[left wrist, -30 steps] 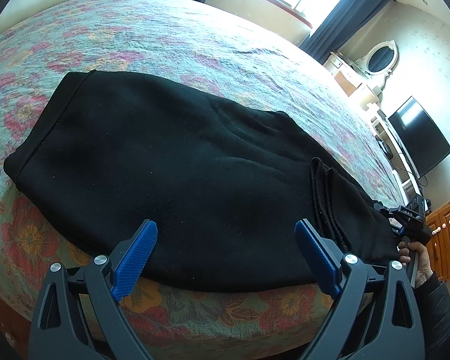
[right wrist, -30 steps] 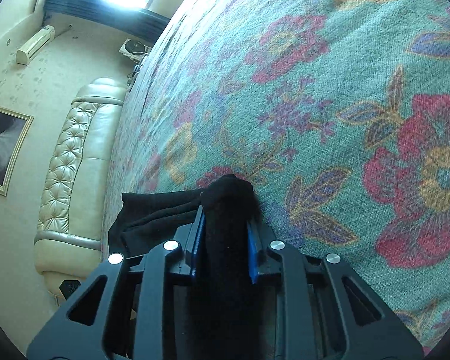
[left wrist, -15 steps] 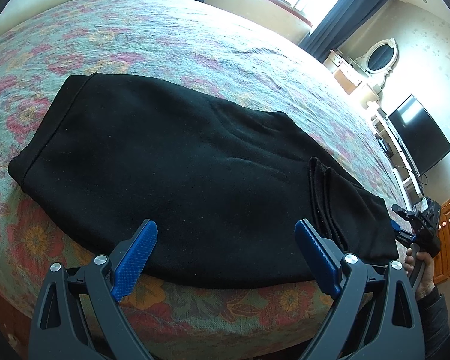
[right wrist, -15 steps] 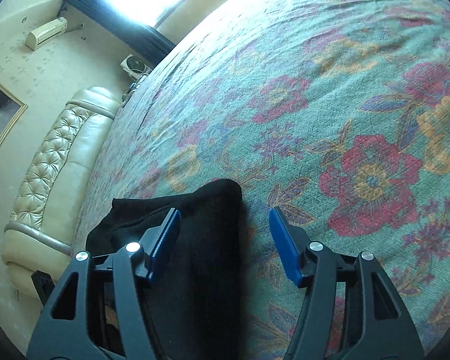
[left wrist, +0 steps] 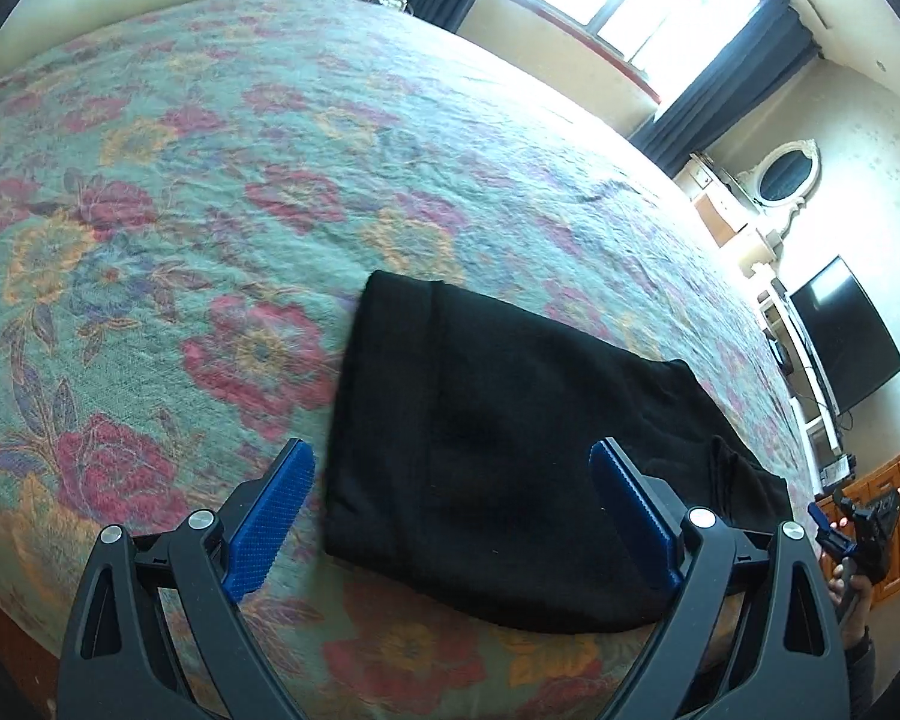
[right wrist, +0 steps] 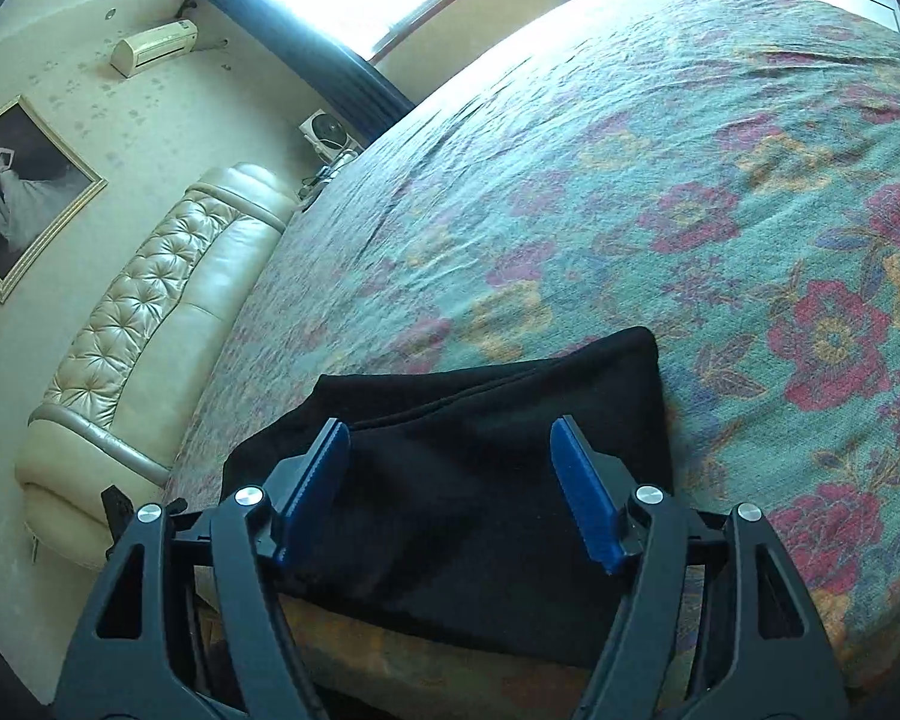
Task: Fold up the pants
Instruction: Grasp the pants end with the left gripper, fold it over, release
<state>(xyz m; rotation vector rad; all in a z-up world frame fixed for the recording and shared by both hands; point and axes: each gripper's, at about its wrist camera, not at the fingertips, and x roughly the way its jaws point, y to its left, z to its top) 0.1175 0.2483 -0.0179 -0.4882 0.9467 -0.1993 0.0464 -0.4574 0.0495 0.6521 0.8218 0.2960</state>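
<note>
One pair of black pants [left wrist: 510, 468] lies folded at the bed's [left wrist: 270, 180] near edge, wide bedspread beyond. Left gripper [left wrist: 450, 516] gapes empty; right gripper [right wrist: 450, 480], jaws just opening, holds nothing.

- The folded pants [left wrist: 510, 468] are laid flat on the bedspread [left wrist: 222, 192], close to the near edge of the bed.
- The left gripper [left wrist: 450, 516] is held above the near edge, over the pants' left end.
- The right gripper [right wrist: 450, 486] is held above the pants' other end.
- The headboard [right wrist: 150, 324] is set along the bed's left edge.
- A television [left wrist: 846, 342] is placed beyond the bed's right edge.
</note>
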